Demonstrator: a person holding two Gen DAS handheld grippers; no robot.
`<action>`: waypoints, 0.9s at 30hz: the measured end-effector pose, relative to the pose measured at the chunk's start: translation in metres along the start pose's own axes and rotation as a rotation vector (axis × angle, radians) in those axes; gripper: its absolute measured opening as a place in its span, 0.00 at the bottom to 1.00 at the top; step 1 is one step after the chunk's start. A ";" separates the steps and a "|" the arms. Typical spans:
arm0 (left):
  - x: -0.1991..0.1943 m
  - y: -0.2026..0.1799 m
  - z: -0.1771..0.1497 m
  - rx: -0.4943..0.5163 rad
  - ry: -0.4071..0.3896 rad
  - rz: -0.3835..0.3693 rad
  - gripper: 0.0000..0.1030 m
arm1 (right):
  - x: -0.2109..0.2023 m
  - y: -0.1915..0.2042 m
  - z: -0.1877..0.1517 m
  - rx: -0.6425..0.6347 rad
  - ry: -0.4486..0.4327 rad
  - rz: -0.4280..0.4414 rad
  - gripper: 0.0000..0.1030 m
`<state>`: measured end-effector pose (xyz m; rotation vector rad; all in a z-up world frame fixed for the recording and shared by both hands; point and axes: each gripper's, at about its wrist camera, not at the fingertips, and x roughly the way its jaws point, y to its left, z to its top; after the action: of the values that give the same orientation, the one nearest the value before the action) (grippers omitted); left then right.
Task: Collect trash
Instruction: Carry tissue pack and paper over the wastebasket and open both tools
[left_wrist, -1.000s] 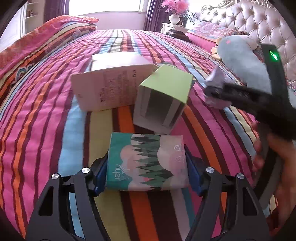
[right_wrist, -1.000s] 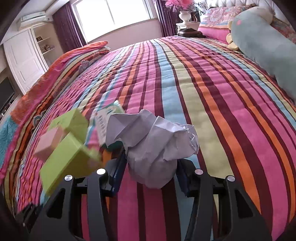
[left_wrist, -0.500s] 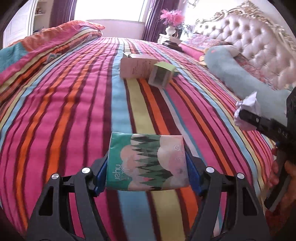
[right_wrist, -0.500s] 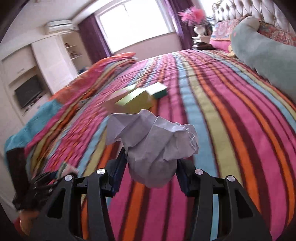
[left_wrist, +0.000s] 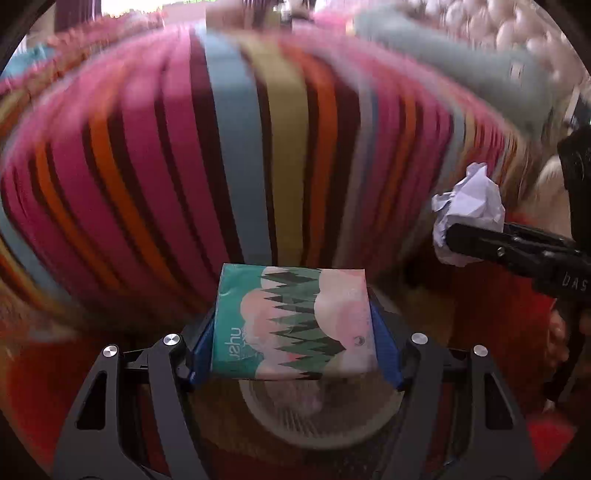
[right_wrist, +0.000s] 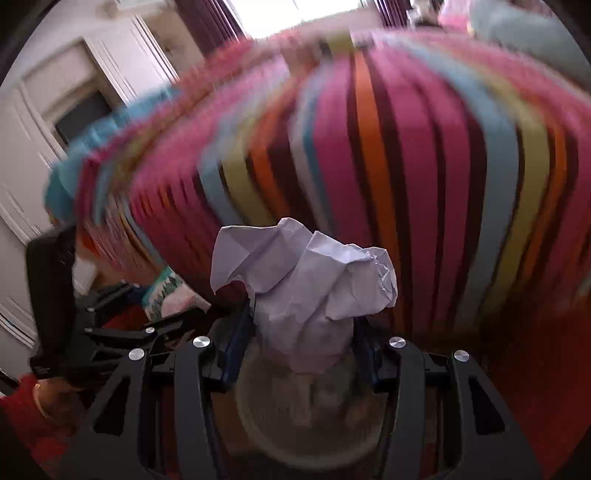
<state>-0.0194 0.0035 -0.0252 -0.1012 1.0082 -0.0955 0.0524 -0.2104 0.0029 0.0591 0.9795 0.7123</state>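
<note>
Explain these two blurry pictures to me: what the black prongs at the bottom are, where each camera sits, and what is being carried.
A person holds a pair of hand-held tongs in each hand, with a camera on each looking along its prongs. The left tongs grip a tissue pack; the right tongs grip a crumpled paper ball. Each view also catches the other pair at its edge. Behind is a striped bedspread, blurred. Below each load is a round mesh bin, probably for the trash.

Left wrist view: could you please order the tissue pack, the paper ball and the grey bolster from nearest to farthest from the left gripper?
1. Tissue pack, clamped in the left gripper.
2. Paper ball, to the right, in the right gripper.
3. Grey bolster, top right.
</note>
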 end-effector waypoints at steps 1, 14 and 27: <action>0.017 -0.002 -0.014 -0.004 0.051 -0.009 0.67 | 0.012 -0.001 -0.012 0.008 0.039 -0.010 0.46; 0.105 -0.015 -0.053 0.002 0.323 0.013 0.67 | 0.108 -0.002 -0.049 0.010 0.367 -0.086 0.47; 0.110 -0.012 -0.058 -0.019 0.342 0.033 0.91 | 0.099 -0.012 -0.065 0.024 0.341 -0.124 0.74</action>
<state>-0.0108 -0.0244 -0.1464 -0.0872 1.3519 -0.0741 0.0431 -0.1794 -0.1115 -0.1053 1.3057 0.6067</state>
